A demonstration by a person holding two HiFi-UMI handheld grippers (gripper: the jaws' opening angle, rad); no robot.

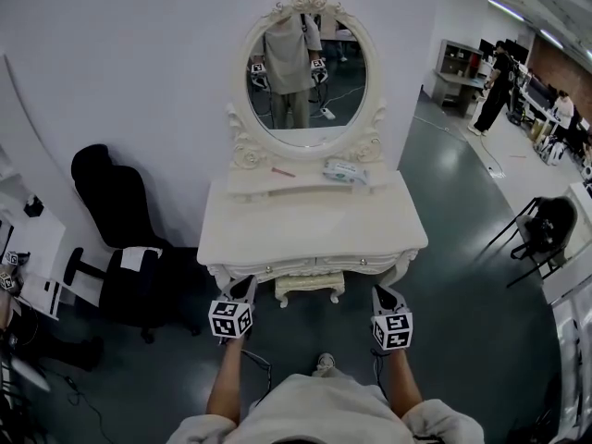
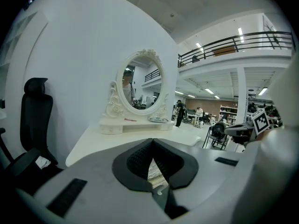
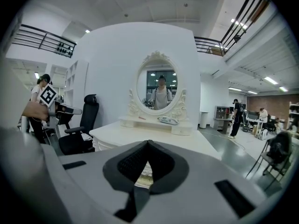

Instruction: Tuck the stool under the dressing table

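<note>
The white dressing table [image 1: 277, 225] with its oval mirror [image 1: 305, 77] stands against the wall. The cream stool [image 1: 310, 285] sits under the table's front edge, with only its near side showing. My left gripper [image 1: 244, 292] hovers just left of the stool, shut with nothing in it. My right gripper [image 1: 381, 296] hovers just right of it, also shut and empty. In the left gripper view the jaws of the gripper [image 2: 152, 141] meet, and a sliver of the stool [image 2: 156, 172] shows below them. In the right gripper view the jaws of the gripper [image 3: 148, 143] meet above the stool [image 3: 141, 175].
A black office chair [image 1: 125, 239] stands left of the table. A black folding chair [image 1: 546, 229] is at the right. A small packet [image 1: 344, 170] and a pink pen [image 1: 283, 172] lie on the table's shelf. People stand at desks far back right [image 1: 495, 86].
</note>
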